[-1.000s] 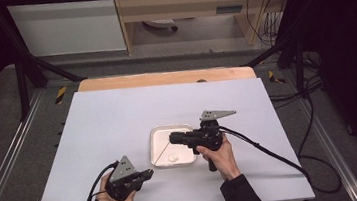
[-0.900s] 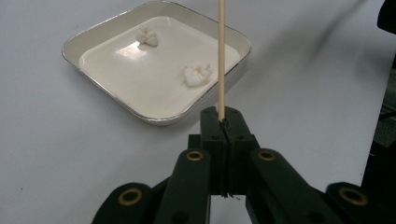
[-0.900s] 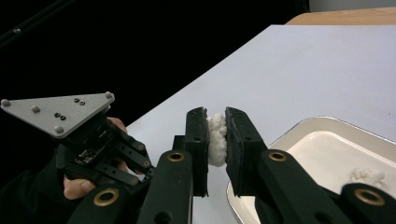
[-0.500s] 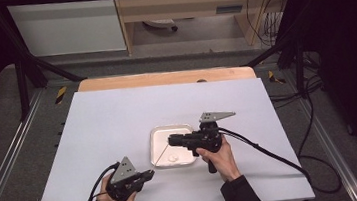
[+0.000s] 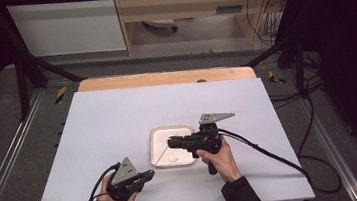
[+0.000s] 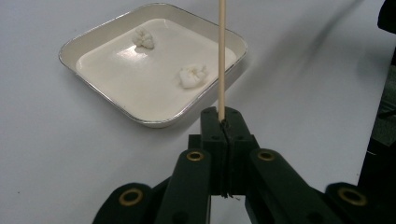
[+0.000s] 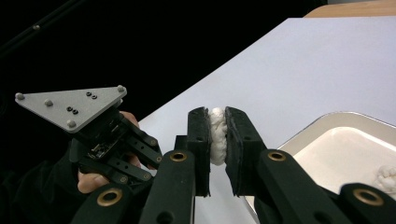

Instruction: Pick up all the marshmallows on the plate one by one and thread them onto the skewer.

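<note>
The white soft lump (image 7: pixel 217 135) I'm working with sits pinched between the pads of my right tongs (image 7: pixel 217 140), lifted over the near edge of the white tray (image 5: pixel 154 148). In the right gripper view it looks squashed flat and held firmly. My left tongs (image 6: pixel 222 135) are clenched on a thin wooden skewer (image 6: pixel 222 56), which runs from the jaws up and over the tray's corner; in the high view it is a faint slanted line (image 5: pixel 161 157) from the left tongs (image 5: pixel 146 175) towards the right tongs (image 5: pixel 171 143).

Against the pictures from a second ago, almost nothing has shifted: both hands are parked in the same spots, with the same grips. I read that as a pause to line things up before the lump is threaded onto the skewer; the tip and the lump look near each other, but I cannot tell whether they touch.

Two more white lumps lie in the tray, one nearer the skewer (image 6: pixel 192 76) and one towards the far side (image 6: pixel 143 38), well apart. The white counter (image 5: pixel 118 117) around the tray is otherwise bare, so nothing blocks the approach. The right tongs' cable (image 5: pixel 267 151) trails off to the right, clear of the work.
</note>
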Demonstrator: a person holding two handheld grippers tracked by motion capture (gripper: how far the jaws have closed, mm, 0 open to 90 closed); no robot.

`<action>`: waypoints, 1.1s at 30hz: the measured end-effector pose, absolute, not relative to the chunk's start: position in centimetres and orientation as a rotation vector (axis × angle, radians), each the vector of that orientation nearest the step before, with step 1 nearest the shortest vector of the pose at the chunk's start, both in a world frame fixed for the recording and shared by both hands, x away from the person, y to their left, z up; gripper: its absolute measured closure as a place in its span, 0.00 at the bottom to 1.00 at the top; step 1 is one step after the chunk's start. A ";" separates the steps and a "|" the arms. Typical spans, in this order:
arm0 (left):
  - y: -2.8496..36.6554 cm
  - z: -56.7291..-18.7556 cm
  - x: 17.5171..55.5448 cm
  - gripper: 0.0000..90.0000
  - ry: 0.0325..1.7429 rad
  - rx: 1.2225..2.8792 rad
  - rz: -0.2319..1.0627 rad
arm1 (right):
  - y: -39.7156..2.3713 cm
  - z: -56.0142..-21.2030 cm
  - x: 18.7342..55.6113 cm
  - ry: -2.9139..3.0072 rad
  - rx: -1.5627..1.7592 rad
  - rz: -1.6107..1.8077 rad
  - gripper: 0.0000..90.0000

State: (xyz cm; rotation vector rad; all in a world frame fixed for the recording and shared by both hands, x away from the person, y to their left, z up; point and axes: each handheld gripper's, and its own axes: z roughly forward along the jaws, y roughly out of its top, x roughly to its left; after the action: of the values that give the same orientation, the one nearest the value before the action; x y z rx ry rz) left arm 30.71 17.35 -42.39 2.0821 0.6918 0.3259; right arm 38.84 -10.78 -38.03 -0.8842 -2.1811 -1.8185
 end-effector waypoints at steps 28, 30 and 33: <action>16.2 -41.7 30.9 0.99 0.696 2.037 0.345 | -9.1 -39.7 38.1 -2.201 -0.839 -1.721 0.89; 16.0 -41.8 30.9 0.99 0.700 2.032 0.339 | -8.9 -40.0 38.0 -2.211 -0.845 -1.703 0.89; 15.5 -41.8 31.0 0.99 0.712 2.032 0.343 | -8.6 -40.6 37.8 -2.228 -0.841 -1.677 0.88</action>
State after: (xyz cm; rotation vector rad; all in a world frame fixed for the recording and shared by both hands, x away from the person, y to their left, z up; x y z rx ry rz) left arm 31.05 15.55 -41.81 2.0323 0.7116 0.3431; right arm 37.81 -8.56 -40.60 -0.8407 -2.2278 -1.6769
